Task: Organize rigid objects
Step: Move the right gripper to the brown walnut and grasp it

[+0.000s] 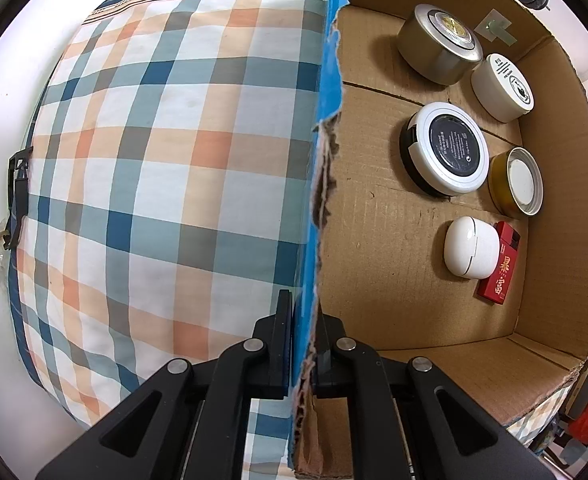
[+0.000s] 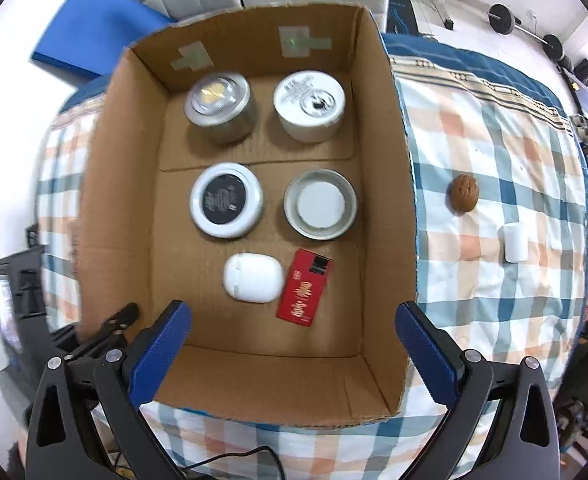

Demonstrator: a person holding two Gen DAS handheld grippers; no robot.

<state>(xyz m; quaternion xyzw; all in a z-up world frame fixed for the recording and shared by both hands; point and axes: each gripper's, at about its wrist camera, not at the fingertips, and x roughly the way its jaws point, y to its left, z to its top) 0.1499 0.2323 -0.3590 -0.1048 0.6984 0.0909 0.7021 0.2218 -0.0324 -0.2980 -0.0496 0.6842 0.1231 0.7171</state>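
Your cardboard box [image 2: 250, 380] sits on the plaid-covered bench [image 2: 494, 280], already carrying six items in two columns: gold tin [image 2: 218, 106] and white jar [image 2: 309, 105] at the far wall, compact [image 2: 226, 205] and lidded jar [image 2: 320, 208] mid-floor, earbud case [image 2: 253, 277] touching the red packet [image 2: 304, 289] nearest you. Your left gripper [image 1: 304, 344] is clamped on the box's left wall, steadying it. Your right gripper [image 2: 292, 340] hangs over the box's near edge, fingers apart and holding nothing. Packing looks mostly done. Two pieces remain out toward the bench's right edge: the walnut [image 2: 463, 193] and, further out, a small white cylinder [image 2: 515, 243]. Next, likely swing right and close on the walnut; it's round, so centre it.
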